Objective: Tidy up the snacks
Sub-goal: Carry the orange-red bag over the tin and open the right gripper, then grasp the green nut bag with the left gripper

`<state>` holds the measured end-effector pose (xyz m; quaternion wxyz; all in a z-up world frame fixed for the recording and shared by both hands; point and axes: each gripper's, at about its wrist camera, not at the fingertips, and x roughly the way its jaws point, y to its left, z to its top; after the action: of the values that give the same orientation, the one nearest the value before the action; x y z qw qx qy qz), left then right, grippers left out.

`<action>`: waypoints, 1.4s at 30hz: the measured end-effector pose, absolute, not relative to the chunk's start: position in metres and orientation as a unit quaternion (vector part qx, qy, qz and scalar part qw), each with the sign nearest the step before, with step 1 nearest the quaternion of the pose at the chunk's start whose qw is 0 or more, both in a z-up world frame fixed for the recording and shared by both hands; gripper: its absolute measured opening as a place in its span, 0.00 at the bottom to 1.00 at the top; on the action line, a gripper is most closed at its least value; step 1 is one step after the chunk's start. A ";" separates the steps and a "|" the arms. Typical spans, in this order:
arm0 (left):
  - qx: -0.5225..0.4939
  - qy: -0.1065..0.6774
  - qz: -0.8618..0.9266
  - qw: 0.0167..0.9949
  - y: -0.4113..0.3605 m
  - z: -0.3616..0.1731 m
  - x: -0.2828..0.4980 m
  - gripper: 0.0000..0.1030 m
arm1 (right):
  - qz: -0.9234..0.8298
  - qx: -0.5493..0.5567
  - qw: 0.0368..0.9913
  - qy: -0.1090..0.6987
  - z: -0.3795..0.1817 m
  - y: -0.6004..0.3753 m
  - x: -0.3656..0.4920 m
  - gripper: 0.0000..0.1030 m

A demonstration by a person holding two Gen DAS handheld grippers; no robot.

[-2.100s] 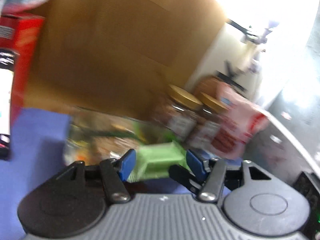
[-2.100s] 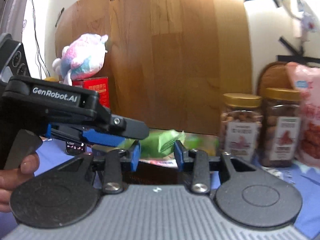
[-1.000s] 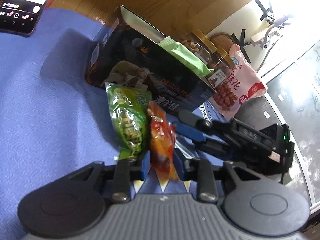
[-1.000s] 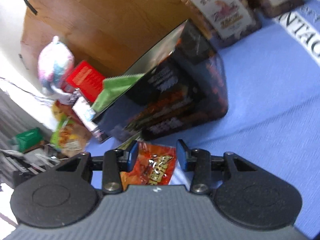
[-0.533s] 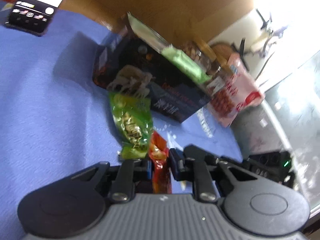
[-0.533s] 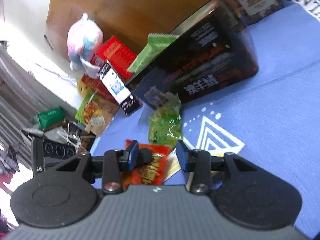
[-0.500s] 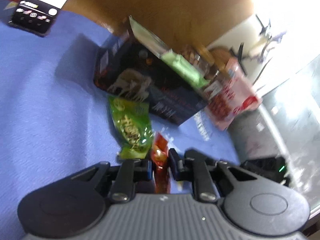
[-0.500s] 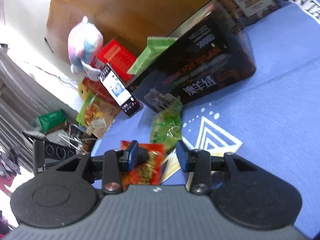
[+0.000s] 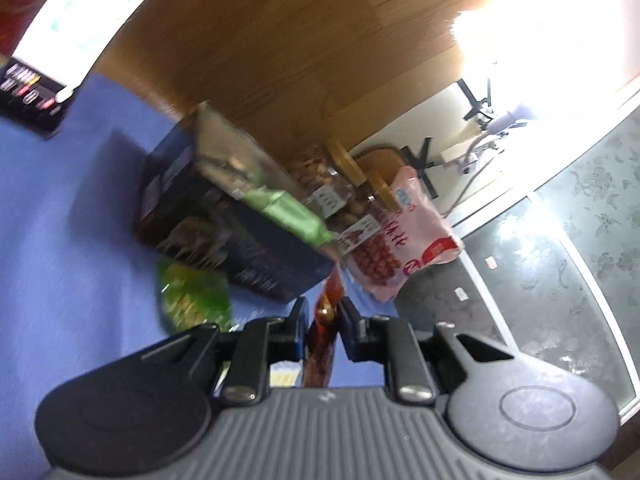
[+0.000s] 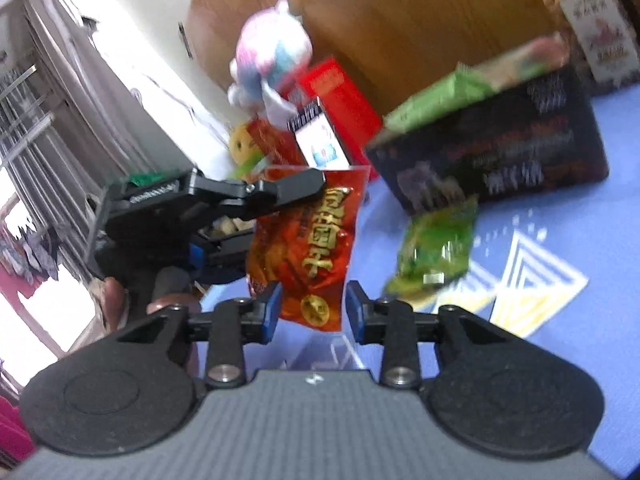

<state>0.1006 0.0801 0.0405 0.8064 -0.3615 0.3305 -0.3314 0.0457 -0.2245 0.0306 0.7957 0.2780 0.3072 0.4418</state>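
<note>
My left gripper (image 9: 322, 322) is shut on a red snack packet (image 9: 325, 328) and holds it up above the blue cloth; in the right wrist view the left gripper (image 10: 276, 216) has the red packet (image 10: 308, 244) hanging from it. My right gripper (image 10: 313, 312) is open, its jaws on either side of the packet's lower end without touching it. A green snack packet (image 10: 436, 250) lies on the cloth in front of a dark open box (image 10: 520, 148); both also show in the left wrist view, packet (image 9: 192, 294) and box (image 9: 224, 220). A light green packet (image 9: 286, 214) sticks out of the box.
Two nut jars with gold lids (image 9: 340, 184) and a pink snack bag (image 9: 404, 240) stand behind the box. A phone (image 10: 320, 140), red boxes (image 10: 340, 92) and a plush toy (image 10: 272, 60) stand at the left. A wooden board (image 9: 300, 40) backs the table.
My left gripper has lifted the red packet off the cloth and raised it. It now hangs between the open jaws of my right gripper. The green packet stays on the cloth.
</note>
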 end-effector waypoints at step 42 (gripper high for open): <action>-0.274 0.341 -0.219 0.872 0.104 0.018 0.104 0.39 | 0.255 0.077 0.936 0.229 0.058 -0.200 0.075 0.42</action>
<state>0.1036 0.1037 0.0181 0.8719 -0.2744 0.3415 -0.2188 0.0748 -0.2004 0.0577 0.9362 0.0771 0.2288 0.2552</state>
